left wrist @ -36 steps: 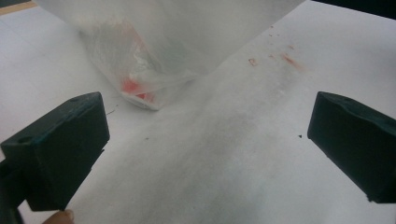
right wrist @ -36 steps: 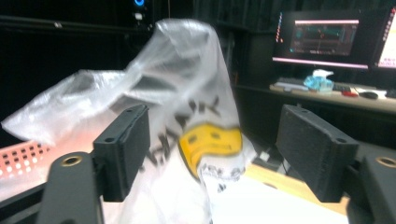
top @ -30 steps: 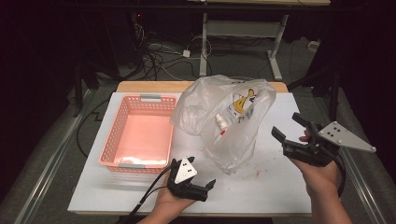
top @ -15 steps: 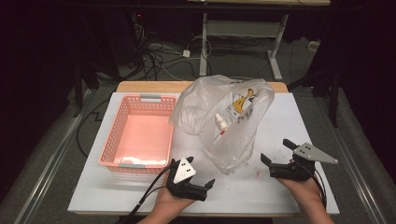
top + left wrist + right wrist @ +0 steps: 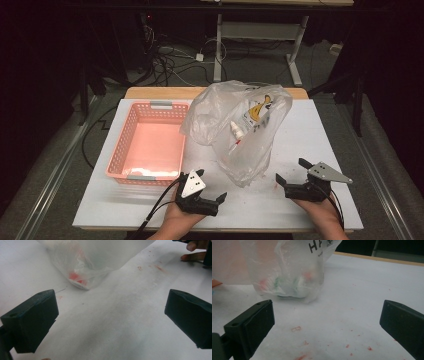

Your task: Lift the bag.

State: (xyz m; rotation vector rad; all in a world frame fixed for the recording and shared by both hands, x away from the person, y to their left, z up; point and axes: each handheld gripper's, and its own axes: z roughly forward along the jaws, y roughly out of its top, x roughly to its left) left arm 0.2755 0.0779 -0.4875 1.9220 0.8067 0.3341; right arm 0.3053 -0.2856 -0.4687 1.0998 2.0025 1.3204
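From the high view, the left gripper (image 5: pixel 206 196) rests near the front edge of the table (image 5: pixel 320 130), a little left of the middle, with its jaws spread apart and nothing between them. The right gripper (image 5: pixel 296 178) is near the front right corner, also wide open and empty. The clear plastic bag (image 5: pixel 239 127) stands in the middle of the table, between the two grippers and farther back; its bottom is near both but touches neither. A pink basket (image 5: pixel 150 145) sits just beside the bag, toward the left edge.

In the left gripper view, the left gripper (image 5: pixel 110 312) has its two black jaws far apart over bare white table. The bag's bottom (image 5: pixel 82 277) lies ahead, apart from the jaws, with something red inside.

In the right gripper view, the right gripper (image 5: pixel 327 322) is equally wide open, holding nothing. The bag (image 5: pixel 289 277) stands ahead, toward the left jaw, with small red and green items inside. Red marks (image 5: pixel 347 346) spot the table.
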